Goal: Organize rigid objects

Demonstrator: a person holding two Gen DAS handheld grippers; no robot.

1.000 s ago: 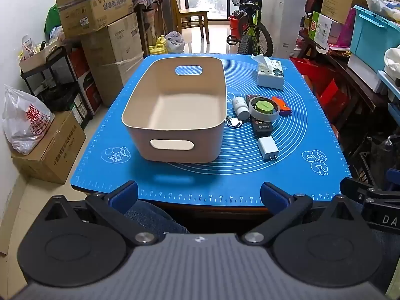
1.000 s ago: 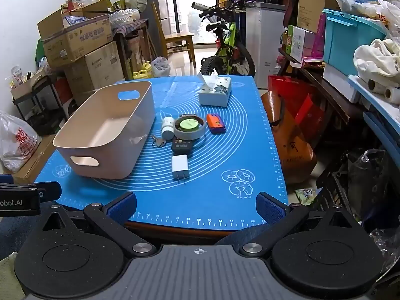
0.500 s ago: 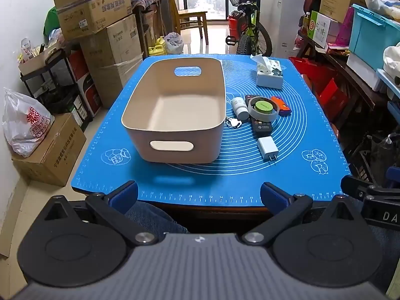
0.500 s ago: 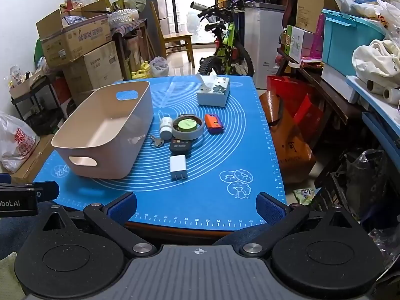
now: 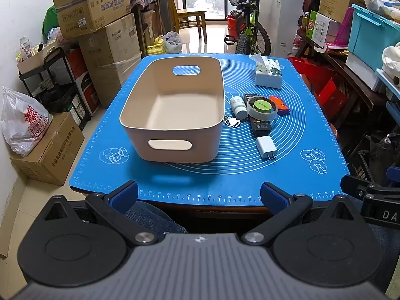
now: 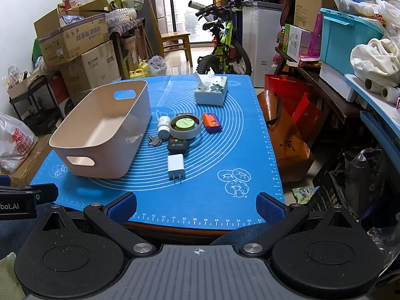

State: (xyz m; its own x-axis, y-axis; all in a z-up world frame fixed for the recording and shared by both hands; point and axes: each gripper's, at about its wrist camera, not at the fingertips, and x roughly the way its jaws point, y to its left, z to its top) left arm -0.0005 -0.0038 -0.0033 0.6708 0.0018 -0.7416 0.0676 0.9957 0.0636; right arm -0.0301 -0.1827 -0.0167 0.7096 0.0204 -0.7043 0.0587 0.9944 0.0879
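Nothing on the mat was moved; both views were shifted slightly. Left gripper and right gripper were held wide open, empty. The charger was laid lengthwise, prongs toward the near edge, beside the bin.

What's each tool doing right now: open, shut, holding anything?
Left tool: open, holding nothing, short of the mat.
Right tool: open, holding nothing, also short of the mat.
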